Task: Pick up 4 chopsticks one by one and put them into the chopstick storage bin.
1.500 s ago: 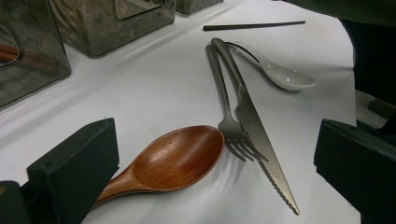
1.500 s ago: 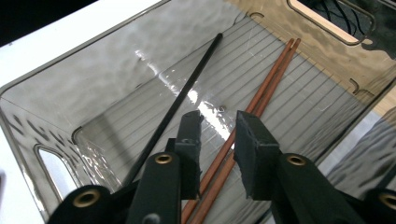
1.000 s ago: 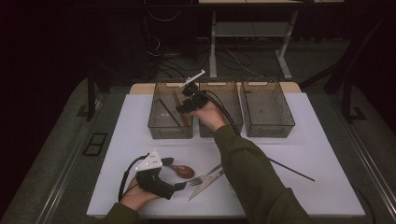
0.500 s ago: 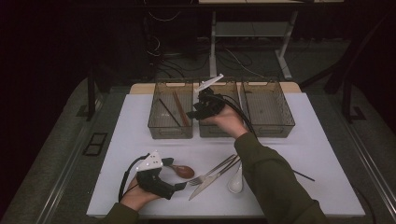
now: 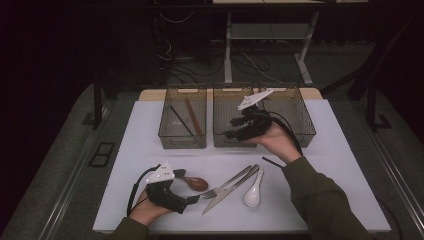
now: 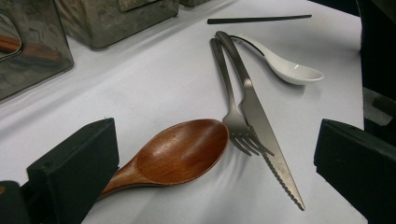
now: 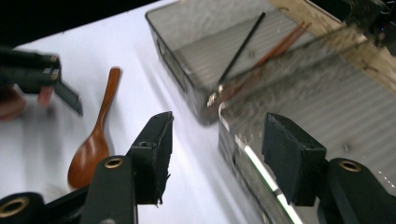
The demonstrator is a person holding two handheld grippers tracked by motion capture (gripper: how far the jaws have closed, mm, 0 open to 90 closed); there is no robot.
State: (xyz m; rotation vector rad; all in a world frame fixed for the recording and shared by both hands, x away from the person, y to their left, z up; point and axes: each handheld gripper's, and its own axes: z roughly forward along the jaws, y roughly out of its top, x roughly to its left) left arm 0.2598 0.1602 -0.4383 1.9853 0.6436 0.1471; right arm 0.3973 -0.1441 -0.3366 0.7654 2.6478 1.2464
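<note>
- The work looks like sorting the cutlery into the 3 clear plastic bins (image 5: 182, 125) at the far side of the white tabletop (image 5: 150, 165).
- The right tool (image 5: 231, 134) hangs over the middle bin. Its jaws have just been opening, they stand partly open, and nothing is between them.
- The left tool (image 5: 192, 200) rests on the tabletop, nearer the person than the bins. Its jaws are wide open around the brown wooden spoon (image 6: 177, 154), but the pads do not press it.
- To do this step well, I think the left tool should slide along to the thin handle, close gently, and lift straight up, so the bowl does not bump the silver metal fork (image 6: 231, 98) touching its tip.
- The silver metal knife (image 6: 261, 126) lies right beside the fork, and the white china spoon (image 6: 289, 70) lies just past them.
- The wooden spoon's handle is hidden behind the left jaw.
- The bin walls are shiny, so the sticks inside the left bin are hard to make out.
</note>
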